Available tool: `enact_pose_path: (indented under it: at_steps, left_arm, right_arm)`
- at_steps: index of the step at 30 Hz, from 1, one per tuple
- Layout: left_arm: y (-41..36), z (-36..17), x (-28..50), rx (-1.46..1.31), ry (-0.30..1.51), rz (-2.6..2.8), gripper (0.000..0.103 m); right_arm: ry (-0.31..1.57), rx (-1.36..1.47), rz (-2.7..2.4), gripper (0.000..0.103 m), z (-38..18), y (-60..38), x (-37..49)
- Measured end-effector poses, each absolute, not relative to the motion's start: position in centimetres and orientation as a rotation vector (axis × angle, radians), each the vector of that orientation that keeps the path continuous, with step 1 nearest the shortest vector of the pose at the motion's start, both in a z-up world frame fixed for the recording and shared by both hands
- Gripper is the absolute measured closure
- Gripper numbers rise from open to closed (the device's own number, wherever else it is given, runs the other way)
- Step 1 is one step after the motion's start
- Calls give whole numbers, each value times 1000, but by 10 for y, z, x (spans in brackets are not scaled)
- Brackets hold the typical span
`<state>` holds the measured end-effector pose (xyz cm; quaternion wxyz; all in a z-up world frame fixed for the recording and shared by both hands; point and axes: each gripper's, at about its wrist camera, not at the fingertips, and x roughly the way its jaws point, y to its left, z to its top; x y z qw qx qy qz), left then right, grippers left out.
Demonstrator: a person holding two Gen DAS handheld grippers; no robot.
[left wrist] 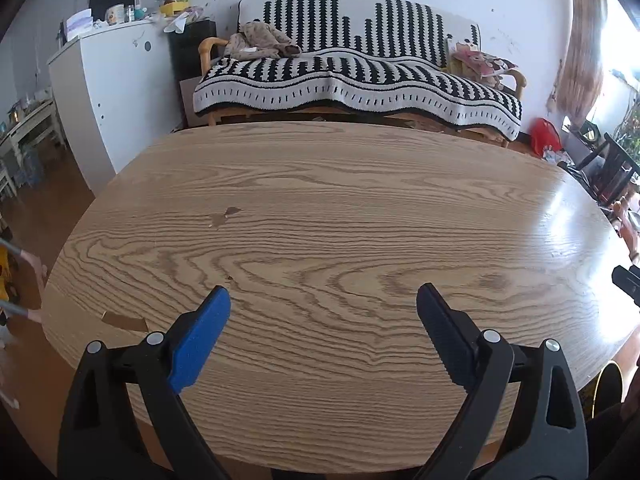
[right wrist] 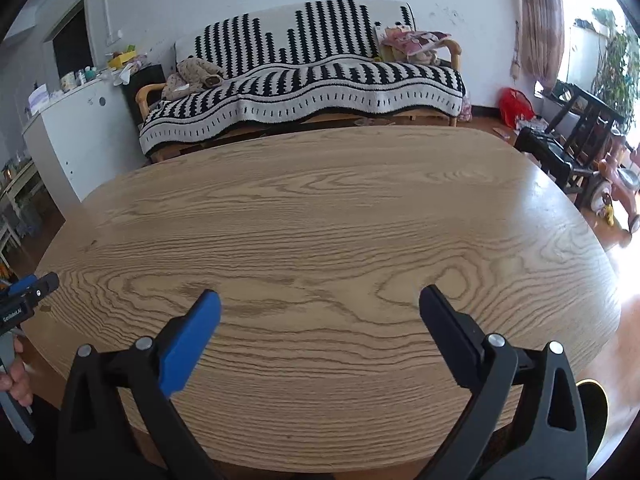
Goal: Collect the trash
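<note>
Worktop (left wrist: 320, 200) fills the left wrist view, wood grain running side to side, and the left gripper (left wrist: 323, 300) hovers low over its near edge with jaws wide apart and nothing between them. No wrapper or crumpled paper shows up here; the nearest candidates are a small brownish scrap or stain (left wrist: 224, 216) ahead and to the left of the jaws, and a flat tan sliver (left wrist: 124, 320) at the left rim, its long axis running along that edge, and I cannot tell whether either is loose trash or a mark in the surface. Over to the right wrist view: the right gripper (right wrist: 320, 302) sits over the same near edge, jaws equally spread and empty, with the left gripper poking in at the far left. Bare wood ahead of it, no trash to see. Judging from both views, anything worth collecting lies to the left, so the left gripper is the nearer one, and a reach forward and leftward looks like the opening move. Striped sofa (left wrist: 352, 68) sits beyond the table.
</note>
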<state>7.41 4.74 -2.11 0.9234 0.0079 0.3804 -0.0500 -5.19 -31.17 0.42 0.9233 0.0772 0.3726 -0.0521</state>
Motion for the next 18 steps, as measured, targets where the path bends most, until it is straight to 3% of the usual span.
enact_pose_path:
  at_steps: [18]
  left_arm:
    - [51,-24,77,19,788,-102,12]
  right_arm:
    - [757,169,-125,7,4,-314,-57]
